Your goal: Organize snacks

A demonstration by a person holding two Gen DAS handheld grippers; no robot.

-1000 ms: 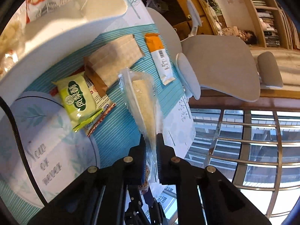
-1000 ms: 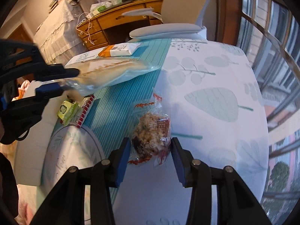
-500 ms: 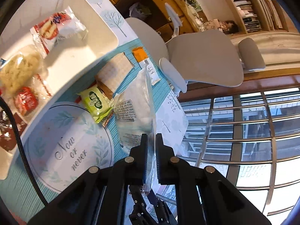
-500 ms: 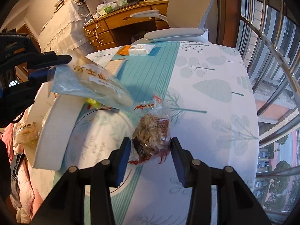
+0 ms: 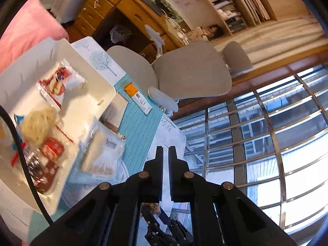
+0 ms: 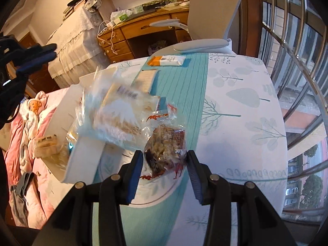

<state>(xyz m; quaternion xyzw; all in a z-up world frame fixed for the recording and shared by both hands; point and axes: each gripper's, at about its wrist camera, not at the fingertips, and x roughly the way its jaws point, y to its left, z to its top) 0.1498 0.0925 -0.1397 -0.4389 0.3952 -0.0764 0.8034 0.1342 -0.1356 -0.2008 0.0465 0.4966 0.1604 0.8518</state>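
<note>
My left gripper (image 5: 166, 150) is shut with nothing between its fingers, high above the table; it also shows at the upper left of the right wrist view (image 6: 51, 51). Free of that gripper, the clear bag of pale wafers (image 5: 100, 153) (image 6: 116, 114) is blurred over the rim of the white tray (image 5: 92, 78) (image 6: 82, 153); I cannot tell whether it rests there. Several wrapped snacks lie in the tray, among them a red-and-white packet (image 5: 59, 80). My right gripper (image 6: 164, 160) is shut on a clear-wrapped brown nut snack (image 6: 166, 141), held above the tablecloth.
An orange-and-white bar (image 5: 138, 97) (image 6: 166, 60) and a tan packet (image 5: 114, 110) (image 6: 146, 78) lie on the teal stripe. A grey chair (image 5: 192, 75) stands at the far table edge. Window bars (image 6: 297, 47) run along the right, pink bedding (image 6: 26, 123) on the left.
The left gripper let go of the clear wafer bag and rose; the bag now hangs blurred by the tray's rim. The right gripper, still gripping the nut snack, lifted and drew back.
</note>
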